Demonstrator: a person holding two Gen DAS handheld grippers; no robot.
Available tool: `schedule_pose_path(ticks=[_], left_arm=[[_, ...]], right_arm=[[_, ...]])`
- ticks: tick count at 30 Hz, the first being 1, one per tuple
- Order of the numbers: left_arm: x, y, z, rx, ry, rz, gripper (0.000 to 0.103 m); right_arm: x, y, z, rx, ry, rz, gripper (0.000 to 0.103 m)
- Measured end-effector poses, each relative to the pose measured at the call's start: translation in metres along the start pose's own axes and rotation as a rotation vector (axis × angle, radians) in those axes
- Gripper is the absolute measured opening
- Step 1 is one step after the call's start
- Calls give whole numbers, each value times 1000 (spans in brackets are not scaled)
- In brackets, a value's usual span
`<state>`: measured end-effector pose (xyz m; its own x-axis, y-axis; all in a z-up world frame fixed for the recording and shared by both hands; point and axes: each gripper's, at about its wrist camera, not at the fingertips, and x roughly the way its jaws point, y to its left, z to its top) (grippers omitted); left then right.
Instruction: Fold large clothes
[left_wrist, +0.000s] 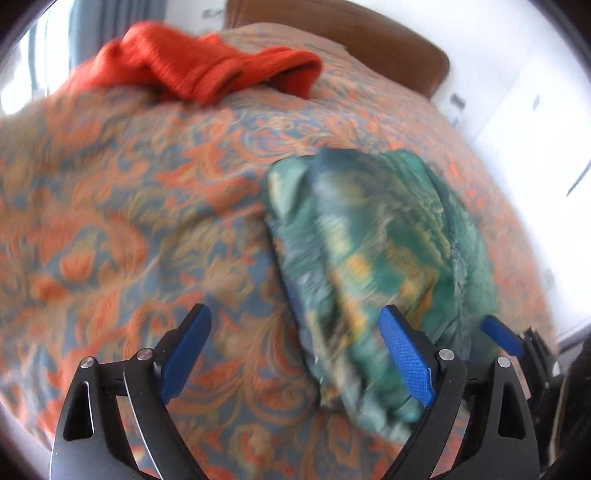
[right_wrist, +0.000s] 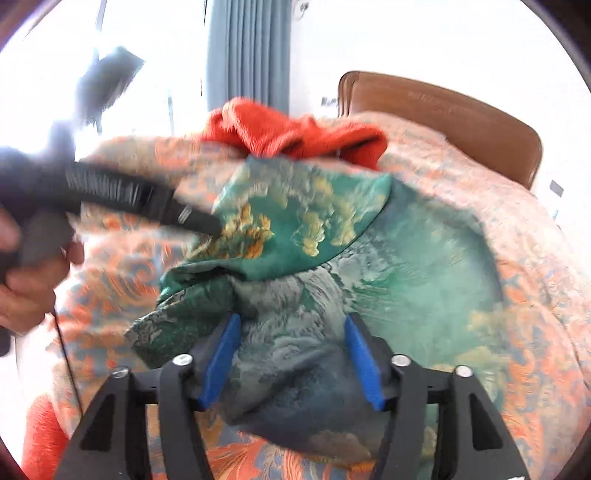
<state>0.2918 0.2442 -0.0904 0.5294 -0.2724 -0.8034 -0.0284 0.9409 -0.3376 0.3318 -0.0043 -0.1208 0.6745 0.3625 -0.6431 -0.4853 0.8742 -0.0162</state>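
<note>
Now two garments lie on the bed (left_wrist: 129, 192): one green garment (left_wrist: 376, 236) near, one orange garment (left_wrist: 207, 70) far. Both tools, left tool (left_wrist: 295, 347) and right tool (right_wrist: 291, 354), gape wide, holding nothing.

No legible text, label, brand, number or sign in either blurred view.

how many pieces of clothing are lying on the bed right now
2. The green garment lies partly folded in the middle of the patterned bedspread, near both grippers. The orange garment sits bunched at the far end. Others could be hidden out of view.
</note>
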Motion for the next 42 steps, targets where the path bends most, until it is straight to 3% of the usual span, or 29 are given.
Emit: schedule_pose_path(ticks=[4,7,9,13,16,18,22,24,26,29,32,33,34,37,39,40,41,42], left_arm=[[-6,33,-1,-144,-9,-157,93],[4,32,10,-175,8,-295,94],[16,18,15,-161,24,-338,95],[56,-3,24,-136,76,-307,95],[86,-6,20,-161,146,-323,96],[99,-6,19,-172,162,-310,103],[126,1,20,-217,213,-347,103],[136,0,24,-198,227,-345,103],[146,-4,28,-170,244,-335,103],[160,-8,30,-162,270,-337,103],[172,-9,34,-166,286,-340,103],[177,-11,36,-165,293,-336,103],[182,-13,37,-163,298,-334,103],[195,-21,44,-168,318,-308,102],[189,-37,42,-143,309,-295,82],[181,-45,44,-120,288,-268,69],[172,-54,46,-89,269,-250,58],[166,-61,47,-65,257,-237,55]], right_arm=[[-51,-26,-9,88,-63,48,75],[-75,-49,-32,158,-60,34,75],[-81,-66,-46,203,-39,19,75],[-81,-89,-58,272,-1,-8,75],[-85,-105,-60,287,5,-26,75],[-88,-115,-60,301,-3,-28,75],[-79,-139,-56,365,9,2,75],[-66,-157,-53,433,32,53,76],[-43,-186,-54,523,82,169,76],[-5,-219,-60,622,154,277,76],[30,-238,-62,677,175,357,78],[38,-240,-60,682,171,378,81],[48,-239,-57,683,169,404,91],[90,-235,-46,717,232,472,99],[107,-230,-40,718,279,448,93],[107,-225,-34,683,290,410,84],[101,-214,-24,612,294,357,78],[90,-202,-14,522,277,298,70]])
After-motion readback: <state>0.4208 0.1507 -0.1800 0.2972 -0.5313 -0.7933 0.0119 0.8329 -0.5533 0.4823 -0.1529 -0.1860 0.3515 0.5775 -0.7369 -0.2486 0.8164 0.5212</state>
